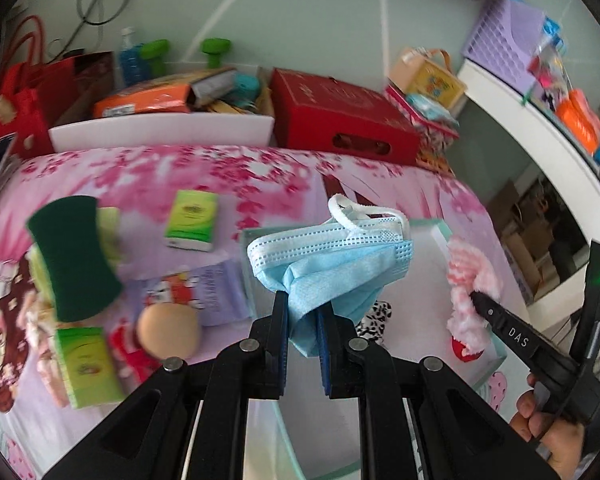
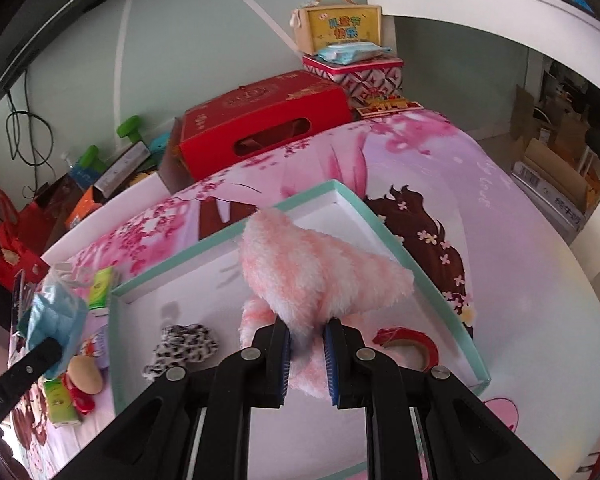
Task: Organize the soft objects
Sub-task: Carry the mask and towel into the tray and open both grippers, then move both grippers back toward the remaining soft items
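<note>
My left gripper [image 1: 303, 312] is shut on a blue face mask [image 1: 332, 260] and holds it in the air above the left edge of the mint-rimmed white tray [image 2: 420, 272]. My right gripper [image 2: 307, 344] is shut on a fluffy pink-and-white cloth [image 2: 308, 272] and holds it over the tray; that cloth also shows at the right of the left wrist view [image 1: 466, 280]. A black-and-white spotted plush [image 2: 180, 350] and a red tape roll [image 2: 408, 344] lie in the tray. The mask also shows at the left of the right wrist view [image 2: 56, 320].
On the pink floral cover left of the tray lie a green sponge [image 1: 74, 256], two green tissue packs [image 1: 192, 220], a purple packet [image 1: 204, 292] and a tan egg-shaped item [image 1: 168, 330]. A red box [image 1: 340, 116] and a white bin [image 1: 160, 128] stand behind. A white shelf [image 1: 540, 144] is at right.
</note>
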Tool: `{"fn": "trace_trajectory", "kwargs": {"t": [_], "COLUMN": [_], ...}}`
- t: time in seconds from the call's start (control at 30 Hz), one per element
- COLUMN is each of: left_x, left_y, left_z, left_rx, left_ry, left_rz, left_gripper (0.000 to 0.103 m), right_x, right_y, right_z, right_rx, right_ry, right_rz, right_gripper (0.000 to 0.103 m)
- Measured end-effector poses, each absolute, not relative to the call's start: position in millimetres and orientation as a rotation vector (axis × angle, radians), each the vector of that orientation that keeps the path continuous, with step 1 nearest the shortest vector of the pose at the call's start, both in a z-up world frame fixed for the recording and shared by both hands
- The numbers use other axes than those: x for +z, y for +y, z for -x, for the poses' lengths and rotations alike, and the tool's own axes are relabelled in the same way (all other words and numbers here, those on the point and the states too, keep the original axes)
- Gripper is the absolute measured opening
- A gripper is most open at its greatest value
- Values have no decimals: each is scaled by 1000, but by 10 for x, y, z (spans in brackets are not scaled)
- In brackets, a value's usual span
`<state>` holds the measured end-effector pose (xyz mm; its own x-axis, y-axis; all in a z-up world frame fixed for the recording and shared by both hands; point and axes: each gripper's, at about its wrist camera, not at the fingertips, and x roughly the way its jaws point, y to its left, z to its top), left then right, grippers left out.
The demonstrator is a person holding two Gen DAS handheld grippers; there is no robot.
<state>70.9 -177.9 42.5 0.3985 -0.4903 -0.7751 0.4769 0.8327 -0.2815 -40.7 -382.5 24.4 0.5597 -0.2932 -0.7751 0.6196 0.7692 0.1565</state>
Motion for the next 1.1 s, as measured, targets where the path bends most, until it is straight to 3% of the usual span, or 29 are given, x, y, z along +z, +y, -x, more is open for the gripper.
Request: {"fn": "trace_trajectory", "kwargs": {"t": [0.33, 0.4, 0.43, 0.47, 0.5, 0.53, 0.63, 0.7, 0.77, 0.93, 1.1], "left_x": [137, 121, 116, 115, 114, 125, 160, 172, 175, 143, 122], "left_y": [-2236, -2252, -2255, -2254, -2252, -2243, -2191, -2154, -2107, -2000, -1923], "left_z": [-702, -713, -718, -722, -728, -733, -746, -774, -803, -883, -926], "left_rx": [-652, -647, -647, -651, -649, -637, -605, -590, -550, -460, -437], "left_ry": [1018, 1018, 1023, 1028, 1029, 1026, 1015, 1015, 1006, 991, 1006], "left_rz": [-53, -59, -63, -64, -64, -63, -67, -66, -62, -62, -49], "left_gripper": [13, 15, 22, 27, 42, 58, 71, 80, 92, 100, 100], "right_x": [108, 117, 124, 132, 139, 149, 189, 224, 240, 230, 206], "right_y": [-3934, -3939, -3938, -3933, -3930, -3925, -3906, -3890, -3878, -3878, -3880], "right_z": [370, 375, 375, 371, 369, 368, 383, 390, 395, 384, 377], "right_rx": [-566, -571, -573, -575, -578, -583, -595, -600, -615, -626, -627], "right_ry": [831, 828, 829, 831, 832, 833, 823, 820, 822, 842, 859], "right_rz": [-456, -460, -460, -458, -455, -451, -441, -427, -406, -389, -388], "right_gripper": [19, 24, 28, 41, 60, 68, 75, 94, 103, 103, 103]}}
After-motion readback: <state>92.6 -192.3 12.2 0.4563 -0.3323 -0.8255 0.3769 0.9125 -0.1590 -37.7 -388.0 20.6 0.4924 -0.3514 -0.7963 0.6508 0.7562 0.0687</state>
